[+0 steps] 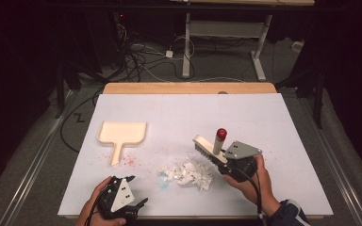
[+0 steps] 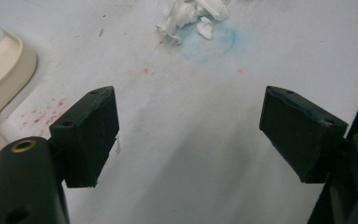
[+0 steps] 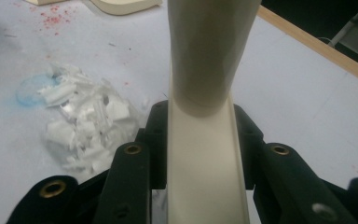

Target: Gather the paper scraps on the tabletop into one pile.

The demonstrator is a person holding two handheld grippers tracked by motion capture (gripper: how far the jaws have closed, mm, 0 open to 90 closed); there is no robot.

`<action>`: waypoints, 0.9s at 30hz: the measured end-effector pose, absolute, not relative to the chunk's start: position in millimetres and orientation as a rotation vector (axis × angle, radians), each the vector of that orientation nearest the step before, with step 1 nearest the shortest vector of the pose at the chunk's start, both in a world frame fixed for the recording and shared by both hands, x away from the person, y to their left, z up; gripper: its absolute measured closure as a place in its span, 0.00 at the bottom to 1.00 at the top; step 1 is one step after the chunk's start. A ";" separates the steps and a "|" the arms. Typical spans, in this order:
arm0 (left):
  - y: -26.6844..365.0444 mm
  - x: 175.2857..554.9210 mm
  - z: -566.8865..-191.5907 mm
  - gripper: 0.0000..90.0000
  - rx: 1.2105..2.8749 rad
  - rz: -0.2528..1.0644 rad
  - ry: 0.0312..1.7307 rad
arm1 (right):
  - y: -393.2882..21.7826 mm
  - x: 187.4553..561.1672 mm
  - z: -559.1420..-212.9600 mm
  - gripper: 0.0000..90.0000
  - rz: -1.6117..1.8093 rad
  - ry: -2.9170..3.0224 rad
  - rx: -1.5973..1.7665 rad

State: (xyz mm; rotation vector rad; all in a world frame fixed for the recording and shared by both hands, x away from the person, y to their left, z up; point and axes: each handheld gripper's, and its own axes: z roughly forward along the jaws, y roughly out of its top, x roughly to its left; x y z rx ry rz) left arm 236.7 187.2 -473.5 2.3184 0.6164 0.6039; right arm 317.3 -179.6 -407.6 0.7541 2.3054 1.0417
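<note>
White scraps could be scattered past the dustpan if the brush, clamped in the right hand-held gripper, is swept hard; the left hand-held gripper is held apart, empty.

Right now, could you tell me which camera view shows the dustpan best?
The high view: the whole cream dustpan lies in sight, handle toward the person. The left gripper view catches a curved edge at its left; the right gripper view shows a strip of it at the top.

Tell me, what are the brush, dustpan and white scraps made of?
Brush: likely smooth cream plastic with dark bristles and a red cap. Dustpan: apparently the same matte cream plastic, moulded with a raised rim. Scraps: thin, jagged white flakes, possibly plastic or paper; hard to tell.
</note>
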 end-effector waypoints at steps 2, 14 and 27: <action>187.3 236.7 -473.2 0.20 2.316 0.605 0.616 | -188.9 314.8 -405.7 0.75 1.028 2.315 0.737; 188.8 236.8 -471.6 0.20 2.311 0.614 0.620 | -251.5 296.0 -400.0 0.75 0.922 2.381 0.766; 189.5 237.0 -470.1 0.20 2.305 0.618 0.618 | -243.1 291.1 -410.2 0.75 0.874 2.450 0.730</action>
